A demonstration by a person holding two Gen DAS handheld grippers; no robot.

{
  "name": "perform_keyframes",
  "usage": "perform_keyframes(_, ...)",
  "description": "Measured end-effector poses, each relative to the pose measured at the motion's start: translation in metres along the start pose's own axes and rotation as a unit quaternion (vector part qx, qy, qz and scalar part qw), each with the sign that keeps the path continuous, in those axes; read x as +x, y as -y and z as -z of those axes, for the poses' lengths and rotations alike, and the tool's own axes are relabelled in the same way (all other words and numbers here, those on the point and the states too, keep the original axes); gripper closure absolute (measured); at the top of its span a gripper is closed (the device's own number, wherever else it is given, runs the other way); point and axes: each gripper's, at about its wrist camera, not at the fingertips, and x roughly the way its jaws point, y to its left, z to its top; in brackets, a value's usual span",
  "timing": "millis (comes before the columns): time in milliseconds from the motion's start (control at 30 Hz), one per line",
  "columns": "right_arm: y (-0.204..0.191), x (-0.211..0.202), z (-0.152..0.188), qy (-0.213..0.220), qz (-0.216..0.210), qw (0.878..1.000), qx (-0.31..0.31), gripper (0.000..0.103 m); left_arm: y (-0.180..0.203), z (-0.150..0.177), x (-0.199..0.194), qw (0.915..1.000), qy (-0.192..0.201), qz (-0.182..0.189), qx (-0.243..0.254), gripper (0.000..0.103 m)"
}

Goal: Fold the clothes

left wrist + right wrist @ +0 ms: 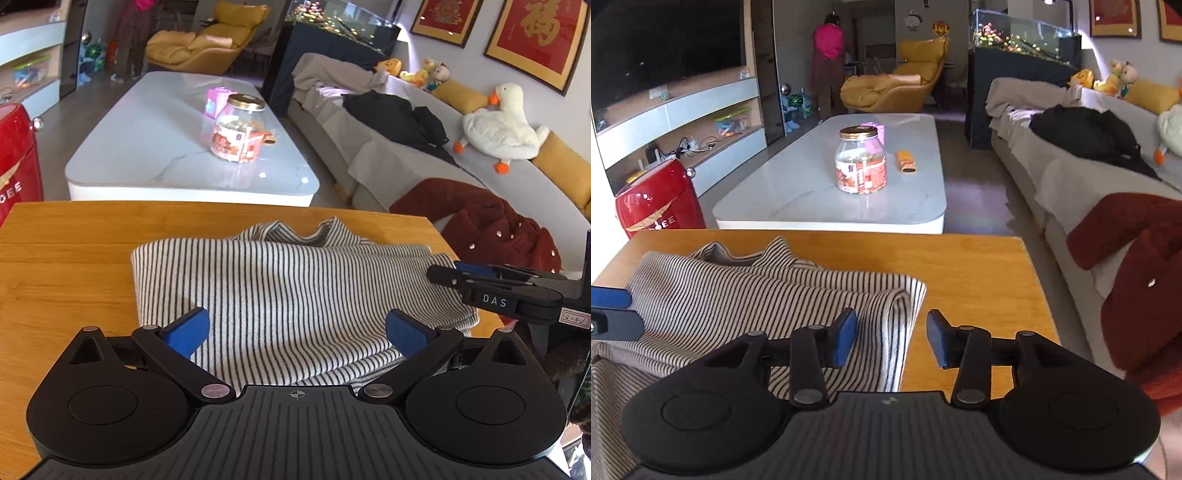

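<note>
Left wrist view shows the black-and-white striped knit top (295,280) lying partly folded across the centre of the honey-coloured bamboo tabletop (66,258), its ribbed collar (303,229) at the far edge and its near part sagging over the table's front edge at the bottom of the frame. The layers doubled at the right of the garment suggest a sleeve or side has been turned in, probably so the body can be folded next. The left gripper (295,332), black with blue pads, hovers over the near part of the cloth with its jaws spread wide, gripping nothing; whether the pads brush the fabric I cannot tell. The right gripper (439,275) enters from the right edge of this view, its tips at the top's right side. In the right wrist view the right gripper (891,338) has its jaws parted moderately, released, straddling the folded right edge of the striped top (738,306), with the left pad over cloth and the right pad over bare wood (979,273). That placement looks like preparation to pinch this edge.
</note>
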Motion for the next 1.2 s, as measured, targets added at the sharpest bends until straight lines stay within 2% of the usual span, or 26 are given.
perform_keyframes(33,-0.003,-0.003,0.0,0.006,-0.005,1.0,-0.01,0.09,-0.001,0.0,0.001,1.0,-0.001,0.001,0.0,0.0)
perform_keyframes(233,-0.015,-0.029,-0.029,0.078,-0.018,0.996,-0.041,0.092,-0.012,0.0,0.005,1.0,0.002,-0.001,-0.004,0.0)
perform_keyframes(300,-0.01,-0.02,-0.034,0.061,-0.022,0.997,-0.029,0.092,-0.016,-0.001,0.006,1.0,0.004,-0.004,-0.005,0.0)
perform_keyframes(400,-0.001,0.007,-0.02,-0.007,-0.012,1.0,-0.004,0.091,-0.018,-0.001,0.005,0.9999,0.006,-0.009,0.003,0.0)
perform_keyframes(467,0.007,0.013,-0.001,-0.015,-0.011,1.0,0.02,0.09,-0.019,0.0,0.004,0.9998,0.004,-0.017,0.013,0.0)
perform_keyframes(567,0.016,0.002,0.006,-0.019,-0.012,0.999,0.036,0.085,-0.023,0.001,0.003,0.9991,-0.005,-0.035,0.021,0.0)
perform_keyframes(633,0.022,-0.005,0.004,-0.021,-0.007,0.999,0.037,0.073,-0.028,0.001,0.002,0.9988,-0.011,-0.045,0.017,0.0)
perform_keyframes(667,0.025,-0.009,0.003,-0.021,-0.004,0.999,0.038,0.071,-0.034,-0.002,-0.001,0.9991,-0.012,-0.041,0.004,0.0)
perform_keyframes(733,0.037,-0.015,-0.003,-0.022,-0.021,0.998,0.062,0.06,-0.049,-0.008,-0.006,0.9992,-0.021,-0.009,-0.033,0.0)
perform_keyframes(800,0.054,-0.014,-0.01,-0.032,-0.055,0.993,0.102,0.049,-0.065,-0.015,-0.009,0.9964,-0.036,0.028,-0.071,0.0)
perform_keyframes(867,0.068,-0.002,-0.014,-0.057,-0.085,0.984,0.143,0.048,-0.078,-0.02,-0.003,0.9916,-0.062,0.062,-0.095,0.0)
perform_keyframes(900,0.073,0.005,-0.016,-0.07,-0.098,0.98,0.158,0.048,-0.081,-0.022,0.002,0.9903,-0.07,0.067,-0.1,0.0)
perform_keyframes(967,0.081,0.023,-0.016,-0.094,-0.114,0.973,0.175,0.047,-0.083,-0.024,0.011,0.9905,-0.079,0.06,-0.095,0.001)
perform_keyframes(1067,0.085,0.038,-0.021,-0.094,-0.135,0.968,0.188,0.044,-0.086,-0.027,0.023,0.991,-0.084,0.049,-0.092,0.004)
perform_keyframes(1167,0.063,0.027,-0.043,-0.035,-0.068,0.992,0.1,0.044,-0.09,-0.033,0.027,0.9908,-0.082,0.042,-0.099,0.006)
perform_keyframes(1200,0.053,0.021,-0.052,-0.015,-0.069,0.996,0.059,0.044,-0.091,-0.034,0.027,0.9908,-0.083,0.04,-0.099,0.006)
